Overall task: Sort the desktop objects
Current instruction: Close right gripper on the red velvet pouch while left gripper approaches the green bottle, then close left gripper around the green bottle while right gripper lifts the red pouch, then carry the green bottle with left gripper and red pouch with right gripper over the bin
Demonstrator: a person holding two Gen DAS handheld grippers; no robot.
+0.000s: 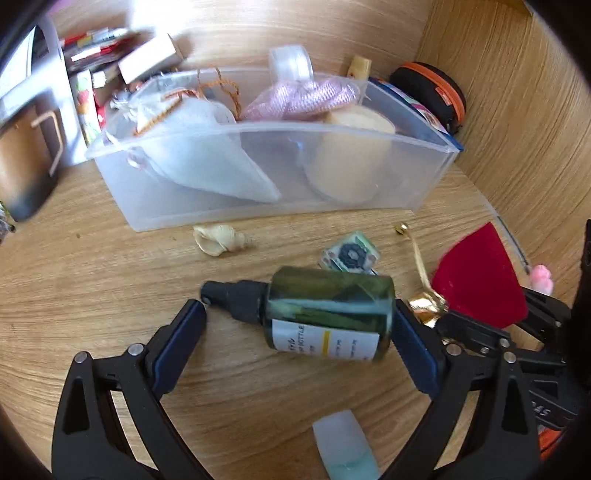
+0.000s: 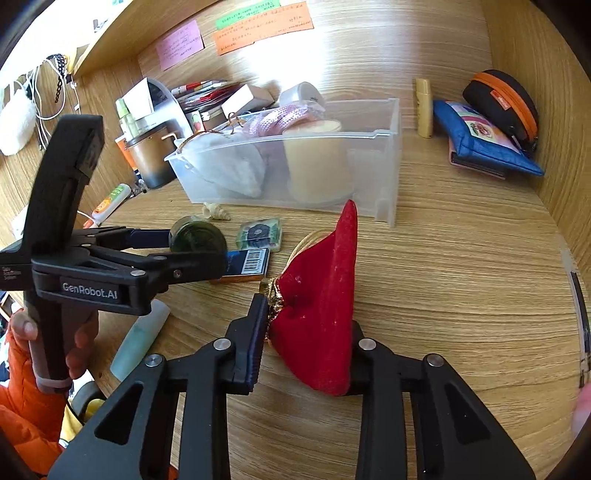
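Looking along the left tongs: left gripper spread wide over the wooden desk; a side panel closes the desk at 2 o'clock, bare wood lies at 9 o'clock.
Bottle and tongs: green spray bottle lies on its side between the fingers, nozzle toward 9 o'clock, base touching the right-hand pad; the left-hand finger tip is at the nozzle, whether touching I cannot tell.
Around, left view: clear plastic bin at 12 o'clock, holding a white pouch and a cream jar; seashell and patterned packet between bin and bottle; pale tube at 6 o'clock.
Right view, edges: side panel at 3 o'clock, back wall with sticky notes at 12 o'clock; open wood from 1 to 4 o'clock.
Pouch and tongs: right gripper clamped on the red velvet pouch, its gold tie against the left-hand pad.
Around, right view: the left gripper at 9 o'clock; blue boxed item just beside the pouch; blue purse and black-orange case at 2 o'clock.
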